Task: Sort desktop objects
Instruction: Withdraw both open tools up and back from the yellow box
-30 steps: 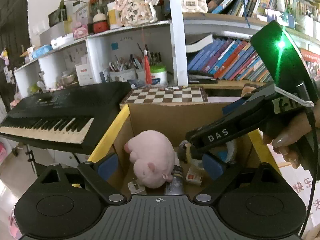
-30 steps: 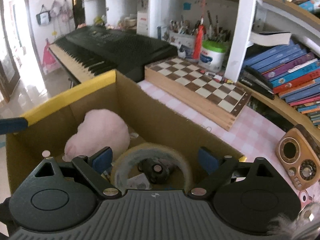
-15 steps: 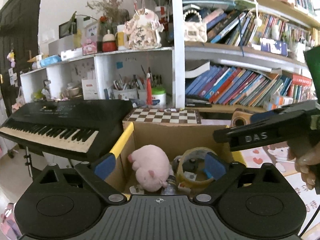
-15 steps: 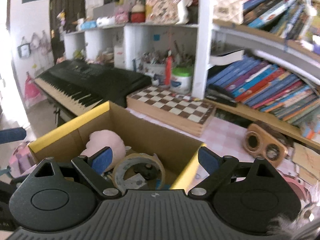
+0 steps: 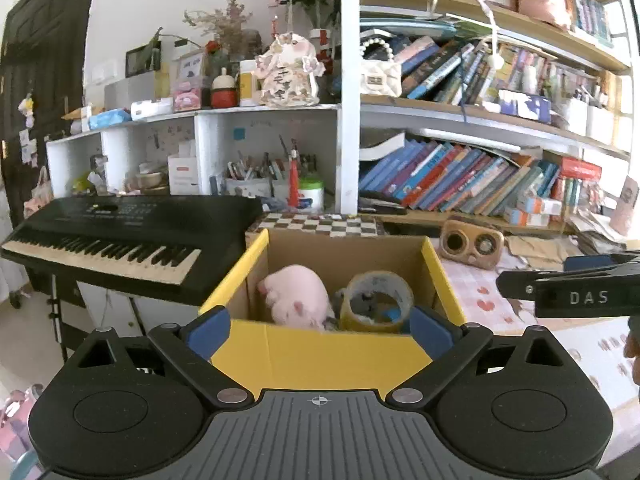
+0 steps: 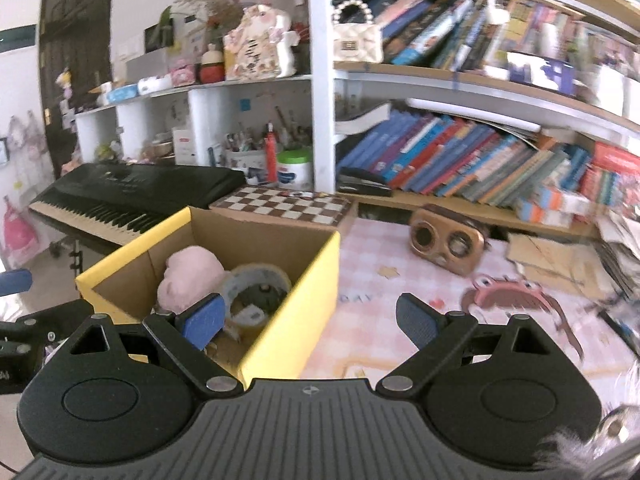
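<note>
A yellow-edged cardboard box [image 5: 320,356] [image 6: 292,312] stands on the desk at its left end. Inside lie a pink plush toy [image 5: 298,296] [image 6: 190,276] and a roll of tape [image 5: 378,300] [image 6: 256,286], side by side. My left gripper [image 5: 320,330] is open in front of the box's near wall, nothing between its blue pads. My right gripper [image 6: 312,318] is open too, over the box's right corner and the tablecloth, holding nothing. Its black finger reaches into the left wrist view from the right.
A black keyboard [image 5: 120,236] stands left of the box. Behind it lie a chessboard [image 6: 284,208] and a brown retro speaker [image 6: 448,240]. Shelves with books [image 5: 460,176] line the back. Flattened cardboard [image 6: 556,260] and papers lie at the right on the pink checked tablecloth [image 6: 380,264].
Both grippers have drawn back out of and away from the box. The tape roll now rests inside beside the plush. The right gripper has swung to the right, toward the desk.
</note>
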{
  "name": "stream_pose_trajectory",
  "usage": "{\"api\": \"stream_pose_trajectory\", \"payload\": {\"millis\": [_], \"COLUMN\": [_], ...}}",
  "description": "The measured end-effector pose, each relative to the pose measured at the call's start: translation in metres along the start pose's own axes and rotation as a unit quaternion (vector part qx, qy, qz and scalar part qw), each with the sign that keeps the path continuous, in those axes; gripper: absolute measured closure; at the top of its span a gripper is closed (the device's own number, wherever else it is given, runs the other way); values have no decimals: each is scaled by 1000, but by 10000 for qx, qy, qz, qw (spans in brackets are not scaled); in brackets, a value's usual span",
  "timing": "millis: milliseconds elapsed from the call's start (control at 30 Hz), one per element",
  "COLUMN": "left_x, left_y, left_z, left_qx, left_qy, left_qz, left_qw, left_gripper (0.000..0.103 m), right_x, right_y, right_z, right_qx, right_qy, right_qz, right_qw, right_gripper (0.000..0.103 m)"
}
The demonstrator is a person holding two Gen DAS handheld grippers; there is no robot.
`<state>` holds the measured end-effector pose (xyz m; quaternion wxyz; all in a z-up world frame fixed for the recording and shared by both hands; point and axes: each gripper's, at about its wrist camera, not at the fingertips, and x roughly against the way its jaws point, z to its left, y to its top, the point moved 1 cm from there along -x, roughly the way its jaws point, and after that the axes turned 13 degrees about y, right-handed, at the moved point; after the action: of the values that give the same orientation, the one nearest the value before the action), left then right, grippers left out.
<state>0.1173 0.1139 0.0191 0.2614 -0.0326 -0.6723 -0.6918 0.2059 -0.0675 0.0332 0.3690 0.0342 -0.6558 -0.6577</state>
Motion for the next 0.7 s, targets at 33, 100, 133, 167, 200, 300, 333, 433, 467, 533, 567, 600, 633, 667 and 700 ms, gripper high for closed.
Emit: {"api": "stream_pose_trajectory", "payload": {"millis": [33, 100, 133, 167, 200, 300, 333, 433, 467, 533, 567, 600, 633, 667, 700], "left_x": [5, 14, 18, 23, 27, 37, 40, 48, 50, 54, 56, 58, 60, 61, 62], "left_y": [-3, -7, -10, -13, -16, -26, -29, -38, -41, -46, -48, -50, -52, -53, -55], "left_z": [1, 3, 4, 5, 6, 7, 7, 6, 6, 6, 5, 4, 3, 2, 1], "left_qx": [-14, -20, -22, -25, -26, -46, -60, -105, -114, -118, -126, -134, -139, -147, -162], "left_qy": [-28, -92, -124, -150, -166, -224, -241, -298, -320, -362, -378, -399, -420, -443, -472], "left_qz": [2, -1, 2, 6, 14, 66, 91, 175, 210, 257, 275, 295, 310, 326, 345], "left_qw": [10000, 10000, 9999, 9999, 9999, 9997, 9997, 9993, 9992, 9989, 9988, 9987, 9985, 9984, 9982], "left_gripper": [5, 5, 4, 4, 4, 3, 3, 3, 3, 3, 3, 3, 3, 3, 3], "right_x": [7, 21, 26, 32, 39, 55, 59, 73, 77, 85, 89, 92, 95, 99, 102], "right_y": [-5, -15, -19, -24, -29, -44, -49, -63, -68, -76, -79, -83, -87, -91, -95], "right_z": [2, 7, 10, 12, 15, 22, 24, 31, 33, 36, 37, 39, 39, 40, 41], "right_qx": [-46, -108, -133, -159, -190, -265, -275, -296, -310, -332, -339, -344, -351, -354, -357], "right_qy": [-67, -190, -245, -300, -358, -484, -518, -619, -650, -721, -755, -791, -824, -855, -884], "right_qz": [-23, -65, -81, -95, -104, -81, -63, -25, -11, 14, 26, 42, 64, 86, 101], "right_qw": [10000, 9997, 9996, 9994, 9991, 9984, 9983, 9976, 9974, 9968, 9966, 9963, 9960, 9957, 9954], "right_gripper": [10, 10, 10, 10, 10, 10, 10, 10, 11, 10, 10, 10, 10, 10, 10]}}
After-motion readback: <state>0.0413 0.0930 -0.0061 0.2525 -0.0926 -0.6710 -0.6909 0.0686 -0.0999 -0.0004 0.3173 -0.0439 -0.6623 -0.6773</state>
